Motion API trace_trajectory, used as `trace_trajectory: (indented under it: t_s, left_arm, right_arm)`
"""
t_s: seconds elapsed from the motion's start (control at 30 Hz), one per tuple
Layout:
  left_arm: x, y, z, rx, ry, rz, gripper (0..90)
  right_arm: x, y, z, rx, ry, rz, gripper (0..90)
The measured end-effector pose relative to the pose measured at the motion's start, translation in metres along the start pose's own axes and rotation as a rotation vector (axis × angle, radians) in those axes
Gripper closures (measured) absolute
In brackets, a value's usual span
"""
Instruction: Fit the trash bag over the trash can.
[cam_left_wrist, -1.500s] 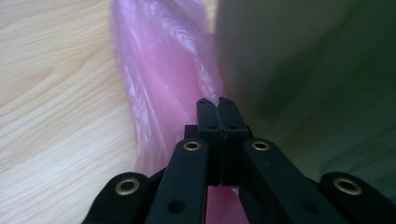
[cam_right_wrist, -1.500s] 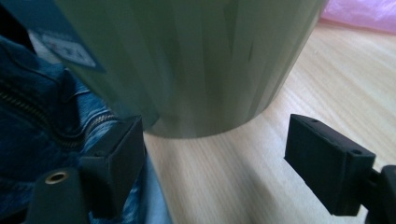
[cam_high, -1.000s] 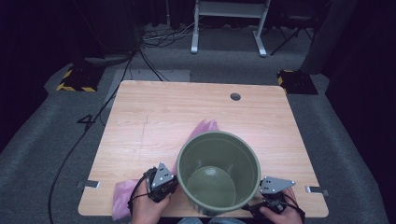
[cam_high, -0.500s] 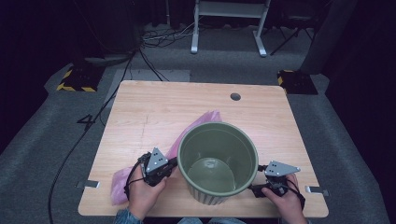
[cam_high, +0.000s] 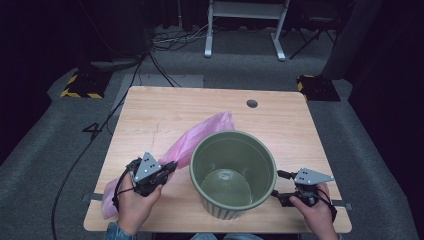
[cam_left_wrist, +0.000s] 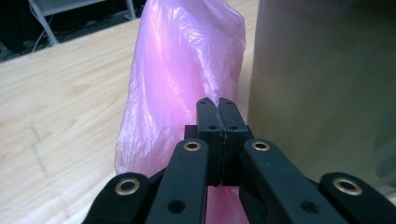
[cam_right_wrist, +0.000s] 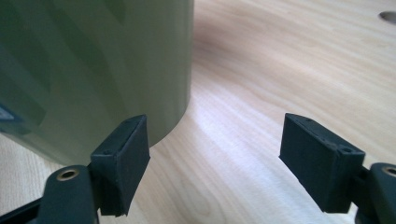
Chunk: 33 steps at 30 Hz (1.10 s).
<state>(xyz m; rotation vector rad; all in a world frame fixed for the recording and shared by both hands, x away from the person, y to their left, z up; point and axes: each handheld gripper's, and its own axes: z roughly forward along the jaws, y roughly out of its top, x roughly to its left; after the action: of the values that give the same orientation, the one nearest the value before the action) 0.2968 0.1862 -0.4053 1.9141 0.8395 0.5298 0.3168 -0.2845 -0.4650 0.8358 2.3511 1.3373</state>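
A green plastic bucket (cam_high: 220, 209) stands upright and empty near the front of the wooden table (cam_high: 165, 110). A crumpled pink plastic bag (cam_high: 200, 135) lies diagonally to its left, running behind the bucket's rim. My left gripper (cam_high: 171, 166) is at the bag just left of the bucket. In the left gripper view its jaws (cam_left_wrist: 215, 103) are shut on a fold of the pink bag (cam_left_wrist: 177, 70), with the bucket wall (cam_left_wrist: 322, 79) close on the right. My right gripper (cam_high: 276, 195) stands open beside the bucket's base (cam_right_wrist: 93, 60), with nothing between its fingers (cam_right_wrist: 215, 140).
A round cable hole (cam_high: 252, 103) sits in the table's far right part. The table's front edge is right under both hands. Beyond the table, on the grey floor, are a white desk frame (cam_high: 245, 25), cables and two yellow-black striped blocks (cam_high: 80, 85).
The bucket has shifted away from the front edge toward the table's middle. Both hands moved forward with it, and more of the pink bag now shows on its left.
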Motion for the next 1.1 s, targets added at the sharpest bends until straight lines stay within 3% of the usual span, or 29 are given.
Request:
trace_trajectory:
  t_s: [0.3,0.53,0.83,1.1]
  left_arm:
    - [0.008,0.025,-0.025,-0.023,0.014,0.05,89.9]
    - [0.014,0.041,-0.041,-0.05,-0.02,0.056,89.9]
    - [0.031,0.064,-0.067,-0.071,-0.098,0.081,89.9]
    - [0.046,0.07,-0.082,-0.094,-0.179,0.077,89.9]
  right_arm:
    - [-0.009,0.03,-0.02,-0.038,-0.018,-0.037,25.6]
    - [-0.014,0.051,-0.033,-0.07,-0.008,-0.03,25.7]
    - [-0.016,0.058,-0.046,-0.092,-0.033,-0.021,25.7]
    - [-0.02,0.054,-0.052,-0.095,-0.041,-0.007,25.9]
